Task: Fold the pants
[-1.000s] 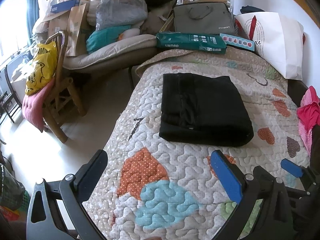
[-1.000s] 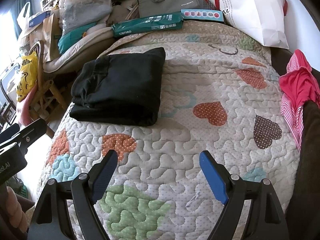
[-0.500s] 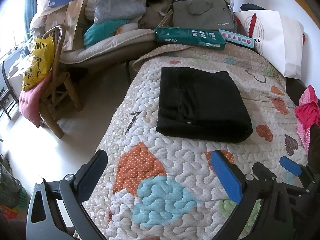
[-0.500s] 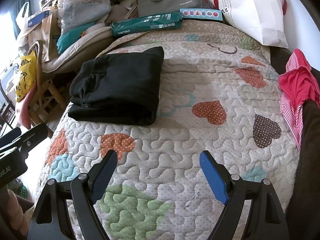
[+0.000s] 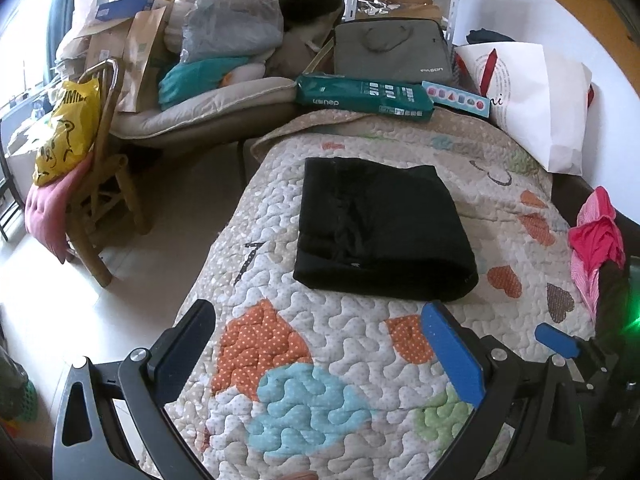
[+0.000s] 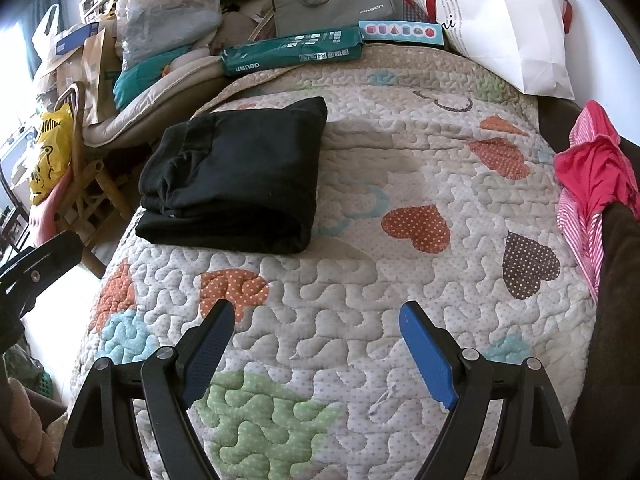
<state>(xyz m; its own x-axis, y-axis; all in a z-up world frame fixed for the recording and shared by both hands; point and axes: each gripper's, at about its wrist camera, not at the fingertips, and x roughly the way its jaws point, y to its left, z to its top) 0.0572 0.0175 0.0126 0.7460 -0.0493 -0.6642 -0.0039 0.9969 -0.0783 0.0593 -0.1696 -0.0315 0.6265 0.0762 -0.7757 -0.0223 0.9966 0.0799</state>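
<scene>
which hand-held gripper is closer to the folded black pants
Left. The left hand-held gripper sits just short of the pants; the right hand-held gripper is off to their right, farther back.

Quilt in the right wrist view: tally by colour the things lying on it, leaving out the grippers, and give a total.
Black: 1, the folded pants
Green: 1, the flat pack
Light blue: 1, the slim box
White: 1, the paper bag
Total: 4
</scene>
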